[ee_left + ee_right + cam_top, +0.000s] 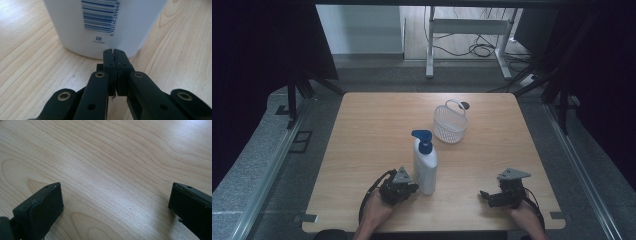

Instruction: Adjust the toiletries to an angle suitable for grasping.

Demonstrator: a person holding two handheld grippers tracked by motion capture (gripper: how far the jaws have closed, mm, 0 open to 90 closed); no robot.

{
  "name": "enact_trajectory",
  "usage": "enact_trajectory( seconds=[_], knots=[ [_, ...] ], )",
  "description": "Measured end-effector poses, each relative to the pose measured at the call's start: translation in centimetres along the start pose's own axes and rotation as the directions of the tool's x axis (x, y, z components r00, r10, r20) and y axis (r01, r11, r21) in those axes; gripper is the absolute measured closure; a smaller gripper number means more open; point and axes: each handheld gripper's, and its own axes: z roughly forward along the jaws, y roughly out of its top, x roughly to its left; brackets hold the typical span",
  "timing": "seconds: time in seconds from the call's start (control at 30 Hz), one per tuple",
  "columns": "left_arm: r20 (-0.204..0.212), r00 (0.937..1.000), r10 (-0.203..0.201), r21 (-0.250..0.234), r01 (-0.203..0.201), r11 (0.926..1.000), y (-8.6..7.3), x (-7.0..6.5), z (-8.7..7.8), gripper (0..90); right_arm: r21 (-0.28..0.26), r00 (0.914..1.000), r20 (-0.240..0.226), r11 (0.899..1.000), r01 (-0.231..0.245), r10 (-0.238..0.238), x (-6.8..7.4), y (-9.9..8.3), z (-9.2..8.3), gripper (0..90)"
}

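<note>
While you worked at the one wooden table (pixel 362 150), a single white pump bottle (pixel 425 167) stood upright near its front edge, just beside your left gripper (pixel 408 189), and one white mesh basket (pixel 450 123) sat a little behind it, toward the far side. That bottle looked smooth and rigid, probably slippery on its rounded wall and fairly heavy if full, so I judged the flat sides of the body a safer hold than the blue pump (pixel 423 138), which could turn or give. You had two grippers in hand. Your left gripper (pixel 115 53) had its jaws pressed together on nothing, tips almost against the bottle's base below the barcode. Your right gripper (pixel 486 196) rested well apart at the table's right front, jaws spread wide and empty over bare wood.
</note>
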Motion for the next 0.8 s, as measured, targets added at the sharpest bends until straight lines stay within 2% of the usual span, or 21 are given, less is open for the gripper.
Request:
enact_trajectory(
  seconds=[0.5, 0.8],
  knots=[
    [0.013, 0.9999, 0.006, -0.023, -0.006, 0.9997, 0.8, -1.0, 1.1, 87.5, 0.0, 1.0, 0.0, 1.0, -0.001, 0.001, 0.0, 0.0, 0.0, 0.0],
    [0.024, 0.9996, 0.012, -0.02, -0.011, 0.9997, 1.2, -1.4, 1.7, 87.3, 0.0, 1.0, 0.0, 1.0, 0.0, 0.0, 0.0, 0.0, 0.0, 0.0]
  ],
)
